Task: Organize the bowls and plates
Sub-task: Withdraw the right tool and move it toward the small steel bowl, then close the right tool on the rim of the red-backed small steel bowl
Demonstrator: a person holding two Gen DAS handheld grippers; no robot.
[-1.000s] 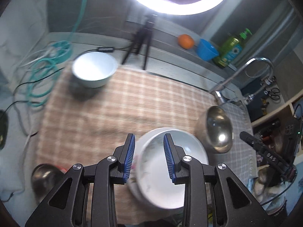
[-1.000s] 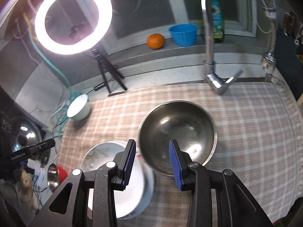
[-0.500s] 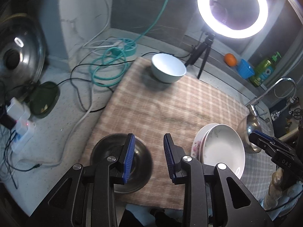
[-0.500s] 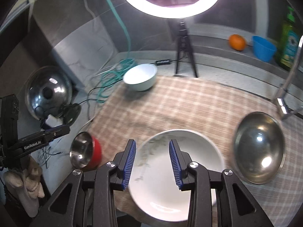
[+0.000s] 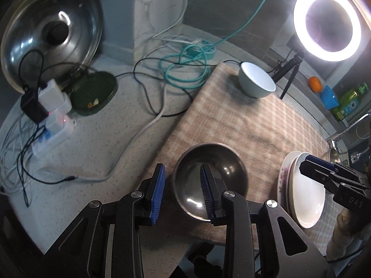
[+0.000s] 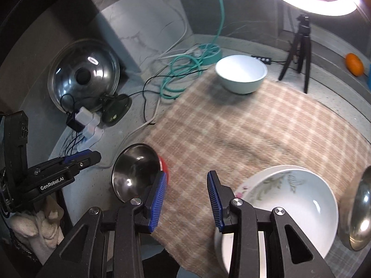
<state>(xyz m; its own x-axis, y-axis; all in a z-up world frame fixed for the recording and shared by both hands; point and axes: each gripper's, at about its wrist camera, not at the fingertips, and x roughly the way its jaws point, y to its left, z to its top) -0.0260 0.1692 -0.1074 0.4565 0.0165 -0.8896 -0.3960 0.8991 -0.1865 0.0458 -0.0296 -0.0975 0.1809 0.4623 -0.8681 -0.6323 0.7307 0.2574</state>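
Note:
A small steel bowl with a red outside (image 5: 209, 180) (image 6: 135, 170) sits at the near left corner of the checked cloth (image 5: 255, 125) (image 6: 243, 134). My left gripper (image 5: 182, 191) is open, its fingers straddling the bowl's near left rim; it also shows in the right wrist view (image 6: 81, 158). Stacked white plates (image 5: 303, 187) (image 6: 287, 199) lie at the near right. My right gripper (image 6: 186, 197) is open and empty above the cloth, between steel bowl and plates; it also shows in the left wrist view (image 5: 317, 164). A white bowl (image 5: 256, 82) (image 6: 241, 73) stands at the far edge.
A large steel bowl (image 6: 358, 210) sits right of the plates. A pot lid (image 5: 49, 32), power strips (image 5: 51, 120), a dark green dish (image 5: 94, 93) and coiled cables (image 5: 185, 64) crowd the counter left of the cloth. A ring light on a tripod (image 5: 327, 23) stands behind.
Both grippers swung left. My left gripper came closer to the small steel bowl and now straddles its rim. My right gripper left the plates and hangs over bare cloth.

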